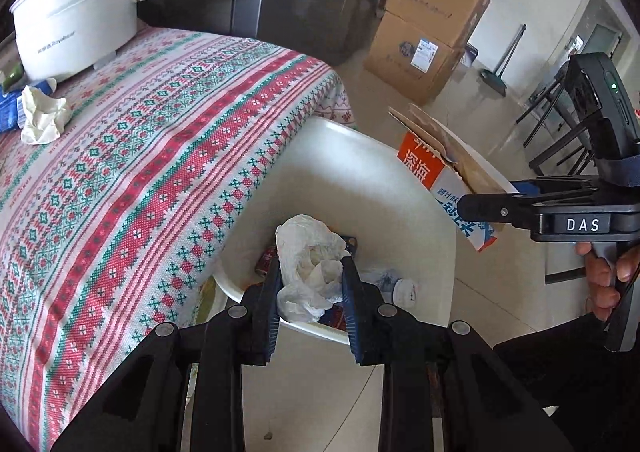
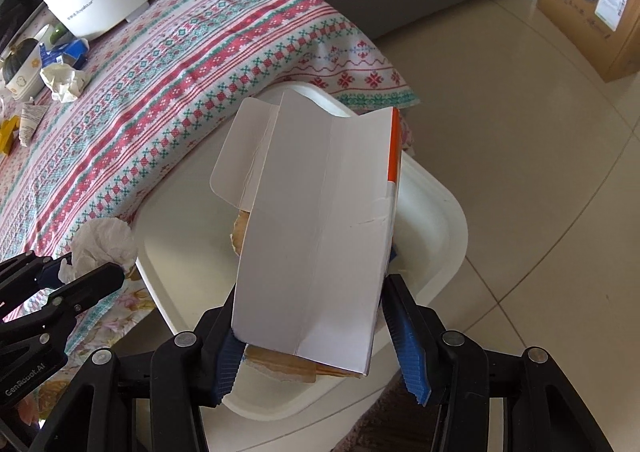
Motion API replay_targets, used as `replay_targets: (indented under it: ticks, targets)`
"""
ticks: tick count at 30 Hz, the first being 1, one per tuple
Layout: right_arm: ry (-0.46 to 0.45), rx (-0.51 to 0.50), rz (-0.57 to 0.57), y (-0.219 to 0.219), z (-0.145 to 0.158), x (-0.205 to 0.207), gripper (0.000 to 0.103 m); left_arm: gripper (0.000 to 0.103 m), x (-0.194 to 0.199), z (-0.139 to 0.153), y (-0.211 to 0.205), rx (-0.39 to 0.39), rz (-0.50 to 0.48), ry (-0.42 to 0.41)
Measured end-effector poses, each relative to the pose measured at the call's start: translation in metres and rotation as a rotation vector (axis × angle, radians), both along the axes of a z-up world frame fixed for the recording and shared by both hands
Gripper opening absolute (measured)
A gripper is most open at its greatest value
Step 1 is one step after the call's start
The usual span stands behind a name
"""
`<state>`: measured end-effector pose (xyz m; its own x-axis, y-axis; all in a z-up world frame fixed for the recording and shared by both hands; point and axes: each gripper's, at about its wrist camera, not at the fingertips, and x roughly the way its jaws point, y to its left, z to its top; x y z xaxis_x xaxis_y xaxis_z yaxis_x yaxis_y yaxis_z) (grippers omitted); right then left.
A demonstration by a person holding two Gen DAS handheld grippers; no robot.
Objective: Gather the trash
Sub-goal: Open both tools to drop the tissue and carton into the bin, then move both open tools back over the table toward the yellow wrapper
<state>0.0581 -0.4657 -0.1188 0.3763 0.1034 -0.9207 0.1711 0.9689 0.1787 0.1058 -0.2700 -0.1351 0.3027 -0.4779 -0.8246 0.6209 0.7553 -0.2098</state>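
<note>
My left gripper [image 1: 310,252] is shut on a crumpled white tissue wad [image 1: 310,268] and holds it over the open white trash bin [image 1: 360,156] beside the table. It also shows in the right wrist view [image 2: 96,264], with the wad [image 2: 100,244]. My right gripper [image 2: 312,292] is shut on a flattened white and orange cardboard box [image 2: 316,212] above the bin [image 2: 436,220]. In the left wrist view the box [image 1: 448,180] hangs at the bin's right side. More trash lies inside the bin [image 1: 400,288].
The table has a red and green patterned cloth [image 1: 140,156]. On it stand a white pot [image 1: 76,20], another crumpled tissue [image 1: 40,116] and a blue wrapper [image 2: 68,52]. Cardboard boxes [image 1: 428,28] stand on the tiled floor behind.
</note>
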Motion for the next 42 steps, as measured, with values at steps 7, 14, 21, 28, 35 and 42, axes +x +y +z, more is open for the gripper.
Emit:
replay_targets:
  ticks: [7, 14, 21, 28, 35, 42]
  targets:
    - [0.004, -0.004, -0.007, -0.006, -0.001, 0.000, 0.057, 0.077, 0.007, 0.006, 0.003, 0.060, 0.063, -0.044]
    - [0.011, -0.003, -0.006, -0.004, -0.001, 0.002, 0.057, 0.085, 0.011, 0.010, 0.021, 0.087, 0.114, -0.054]
    - [0.004, -0.018, 0.000, 0.006, 0.000, 0.008, 0.069, 0.096, 0.007, 0.019, 0.043, 0.095, 0.154, -0.078]
    - [-0.029, -0.055, 0.015, 0.019, 0.012, 0.013, 0.079, 0.102, 0.008, 0.031, 0.075, 0.083, 0.221, -0.089]
    - [-0.043, -0.027, 0.044, 0.042, 0.023, 0.022, 0.080, 0.102, 0.007, 0.042, 0.110, 0.082, 0.287, -0.098]
    - [-0.075, -0.040, 0.105, 0.077, 0.036, 0.035, 0.081, 0.103, 0.008, 0.059, 0.149, 0.070, 0.357, -0.130]
